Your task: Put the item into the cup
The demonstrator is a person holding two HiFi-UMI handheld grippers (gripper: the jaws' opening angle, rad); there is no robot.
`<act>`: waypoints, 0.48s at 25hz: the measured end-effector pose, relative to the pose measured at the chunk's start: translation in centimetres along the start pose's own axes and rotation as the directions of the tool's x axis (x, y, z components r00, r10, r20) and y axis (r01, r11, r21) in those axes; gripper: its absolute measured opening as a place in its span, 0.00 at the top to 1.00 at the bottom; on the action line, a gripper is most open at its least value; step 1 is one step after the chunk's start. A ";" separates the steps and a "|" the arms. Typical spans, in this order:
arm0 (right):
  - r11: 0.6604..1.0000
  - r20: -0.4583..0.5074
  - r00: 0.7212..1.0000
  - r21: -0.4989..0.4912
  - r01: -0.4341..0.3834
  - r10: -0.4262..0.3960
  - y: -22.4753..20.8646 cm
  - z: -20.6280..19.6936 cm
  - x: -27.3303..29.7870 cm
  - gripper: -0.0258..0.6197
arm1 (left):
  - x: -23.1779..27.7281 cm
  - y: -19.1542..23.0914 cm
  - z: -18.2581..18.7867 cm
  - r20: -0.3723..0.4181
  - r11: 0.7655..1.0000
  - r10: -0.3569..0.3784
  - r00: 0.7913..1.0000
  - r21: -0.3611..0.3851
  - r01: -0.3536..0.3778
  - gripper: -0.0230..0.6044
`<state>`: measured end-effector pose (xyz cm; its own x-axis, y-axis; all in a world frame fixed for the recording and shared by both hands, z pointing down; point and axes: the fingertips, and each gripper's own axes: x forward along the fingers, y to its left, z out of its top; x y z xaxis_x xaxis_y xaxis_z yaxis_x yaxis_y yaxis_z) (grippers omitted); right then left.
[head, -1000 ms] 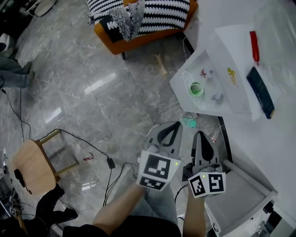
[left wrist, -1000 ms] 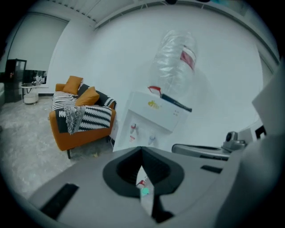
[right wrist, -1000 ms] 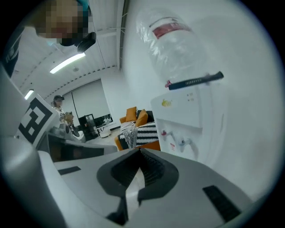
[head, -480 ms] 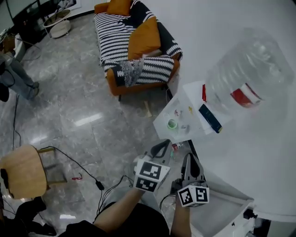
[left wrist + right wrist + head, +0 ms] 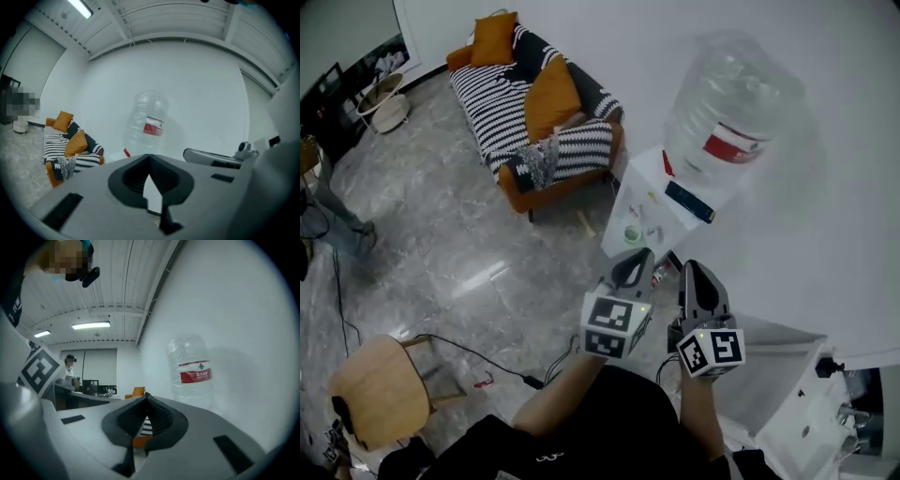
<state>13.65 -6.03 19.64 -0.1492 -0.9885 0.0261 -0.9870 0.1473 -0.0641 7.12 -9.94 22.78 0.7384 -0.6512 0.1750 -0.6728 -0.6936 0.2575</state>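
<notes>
A small green cup (image 5: 632,234) stands on a low white table (image 5: 623,208) by the wall, with a few tiny items beside it that are too small to tell apart. A dark flat case (image 5: 688,202) and a red pen (image 5: 667,164) lie on the same table. My left gripper (image 5: 633,259) and right gripper (image 5: 692,270) are held side by side in front of me, well short of the table. Both are shut with nothing in them. In the left gripper view the jaw tips (image 5: 149,157) meet, and in the right gripper view they (image 5: 146,394) meet too.
A big clear water bottle (image 5: 727,108) stands at the wall behind the table. A striped sofa (image 5: 534,112) with orange cushions is farther back. A wooden stool (image 5: 375,394) and cables (image 5: 487,361) are on the floor at left, a white cabinet (image 5: 806,394) at right.
The head view has swung up and away from the table, which now looks smaller and farther off. Both grippers stay shut and side by side, raised toward the wall.
</notes>
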 end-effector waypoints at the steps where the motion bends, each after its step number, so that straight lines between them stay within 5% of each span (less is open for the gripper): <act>1: 1.000 0.001 1.000 -0.010 0.004 -0.004 -0.1 0.4 -0.2 0.95 | -0.2 -0.4 0.3 0.011 1.000 -0.003 1.000 0.014 0.003 0.94; 12: 0.998 -0.010 1.000 -0.058 -0.021 0.020 2.0 1.3 -1.6 0.95 | -2.9 -0.9 2.3 0.060 0.996 -0.003 0.998 0.091 -0.002 0.94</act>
<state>11.95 -4.21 18.13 -0.1697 -0.9849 0.0349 -0.9855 0.1696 -0.0063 5.48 -8.17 19.84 0.7365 -0.6663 0.1166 -0.6758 -0.7173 0.1698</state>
